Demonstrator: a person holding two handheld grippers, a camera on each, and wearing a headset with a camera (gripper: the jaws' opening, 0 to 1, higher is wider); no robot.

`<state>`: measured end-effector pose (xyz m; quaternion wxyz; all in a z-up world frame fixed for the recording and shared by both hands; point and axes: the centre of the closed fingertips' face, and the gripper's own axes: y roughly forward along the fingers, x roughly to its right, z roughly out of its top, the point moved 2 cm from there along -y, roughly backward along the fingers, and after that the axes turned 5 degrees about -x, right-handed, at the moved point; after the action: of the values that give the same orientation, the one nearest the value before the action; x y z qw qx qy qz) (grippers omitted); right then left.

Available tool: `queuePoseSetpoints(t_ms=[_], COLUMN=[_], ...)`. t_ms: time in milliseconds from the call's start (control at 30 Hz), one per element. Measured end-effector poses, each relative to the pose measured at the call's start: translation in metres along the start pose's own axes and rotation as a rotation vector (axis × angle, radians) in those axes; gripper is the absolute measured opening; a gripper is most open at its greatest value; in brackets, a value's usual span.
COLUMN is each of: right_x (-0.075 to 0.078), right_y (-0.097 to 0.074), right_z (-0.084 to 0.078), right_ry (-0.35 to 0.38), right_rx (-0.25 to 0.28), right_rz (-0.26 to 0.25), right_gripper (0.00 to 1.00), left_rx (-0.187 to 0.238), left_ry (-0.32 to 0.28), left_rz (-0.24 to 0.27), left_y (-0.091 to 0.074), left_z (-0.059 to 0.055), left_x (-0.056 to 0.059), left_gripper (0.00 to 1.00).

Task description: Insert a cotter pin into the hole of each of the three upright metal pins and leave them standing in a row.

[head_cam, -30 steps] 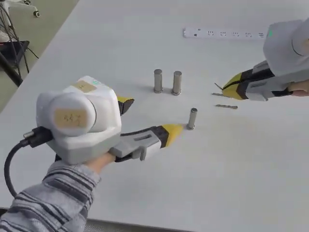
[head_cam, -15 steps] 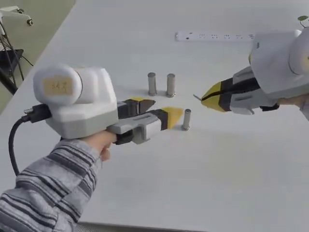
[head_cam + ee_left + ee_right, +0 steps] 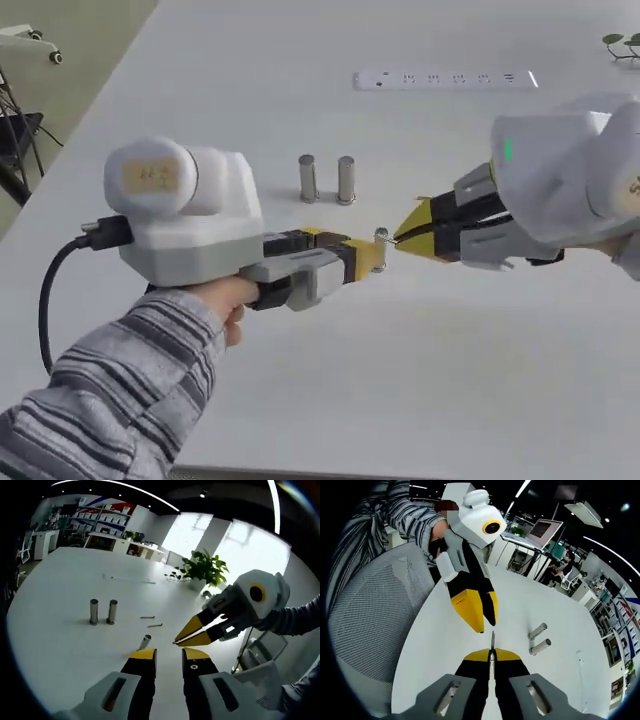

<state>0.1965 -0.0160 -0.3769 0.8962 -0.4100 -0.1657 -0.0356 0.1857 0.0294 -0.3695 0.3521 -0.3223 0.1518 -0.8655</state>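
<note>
On a white desk (image 3: 450, 350), the left gripper (image 3: 169, 655) is held with jaws spread, a metal pin (image 3: 145, 641) just past its left tip. Facing it, the right gripper (image 3: 491, 656) pinches a cotter pin (image 3: 492, 641), whose point is close to that metal pin. Two upright pins (image 3: 308, 178) stand side by side farther back, and two loose cotter pins (image 3: 147, 617) lie on the desk near them.

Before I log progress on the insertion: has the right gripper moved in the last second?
Yes. The right gripper has closed in leftward on the lone metal pin, from well to its right.
</note>
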Motion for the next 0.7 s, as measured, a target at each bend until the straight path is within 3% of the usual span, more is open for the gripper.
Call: queuePoseSetpoints(t_ms=[333,500,700], right_x=[-0.008,-0.012,-0.012], right_y=[-0.002,-0.002,-0.004], right_z=[0.009,0.013,0.014], right_ry=[-0.087,-0.069,-0.056], right_rx=[-0.018,0.009,0.019], right_rz=[-0.010,0.009,0.010], right_gripper=[0.00,0.00,0.00], left_rx=[0.007,0.007,0.003], left_ry=[-0.083,-0.100,-0.115], left_rz=[-0.042,-0.055,-0.062], left_y=[0.001,0.002,0.003], left_z=[-0.001,-0.002,-0.004], left_x=[0.006,0.008,0.008], left_gripper=[0.06,0.00,0.00])
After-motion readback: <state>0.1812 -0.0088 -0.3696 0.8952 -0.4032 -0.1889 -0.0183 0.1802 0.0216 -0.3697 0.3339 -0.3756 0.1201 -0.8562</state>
